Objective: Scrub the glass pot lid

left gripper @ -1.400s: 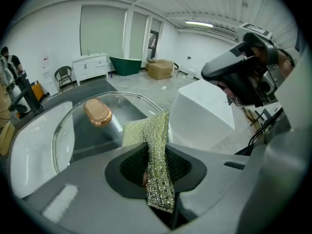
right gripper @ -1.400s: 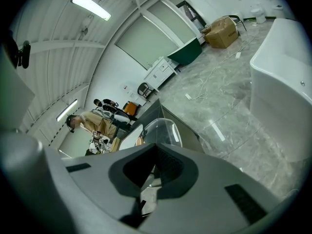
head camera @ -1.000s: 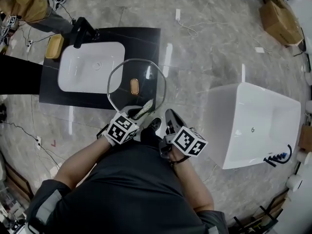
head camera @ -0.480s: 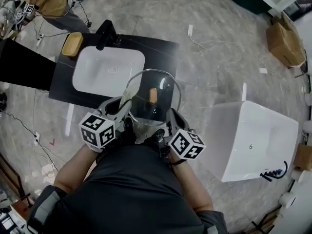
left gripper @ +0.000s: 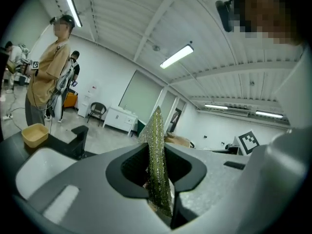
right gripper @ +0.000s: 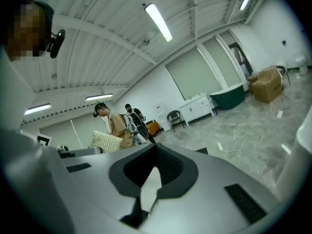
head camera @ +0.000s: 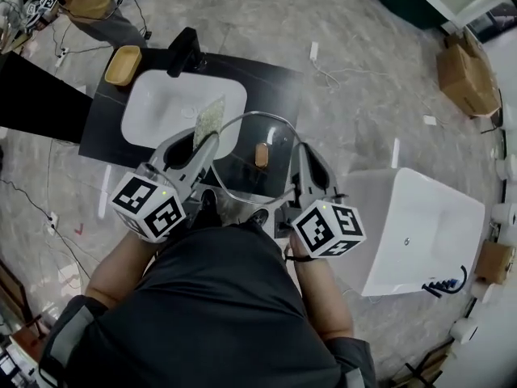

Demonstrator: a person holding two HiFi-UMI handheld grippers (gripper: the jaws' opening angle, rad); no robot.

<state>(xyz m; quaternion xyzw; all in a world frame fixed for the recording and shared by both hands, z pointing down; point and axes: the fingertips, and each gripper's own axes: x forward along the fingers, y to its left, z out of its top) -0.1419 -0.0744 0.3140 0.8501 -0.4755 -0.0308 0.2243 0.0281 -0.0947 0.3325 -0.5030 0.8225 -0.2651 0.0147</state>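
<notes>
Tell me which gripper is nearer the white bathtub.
Right. The right gripper, on the glass lid, is beside the bathtub; the left gripper, holding the scouring pad, is farther off, by the sink.

Grey marble floor [head camera: 363, 95]. White sink [head camera: 166, 107] set in black counter [head camera: 271, 79], black faucet [head camera: 184, 51] and tan tray [head camera: 123, 65] at sink's far edge. White bathtub [head camera: 416, 221] right of sink, cardboard box [head camera: 464, 67] beyond. Ribbed white ceiling [left gripper: 122, 13], strip lights [left gripper: 176, 56].
</notes>
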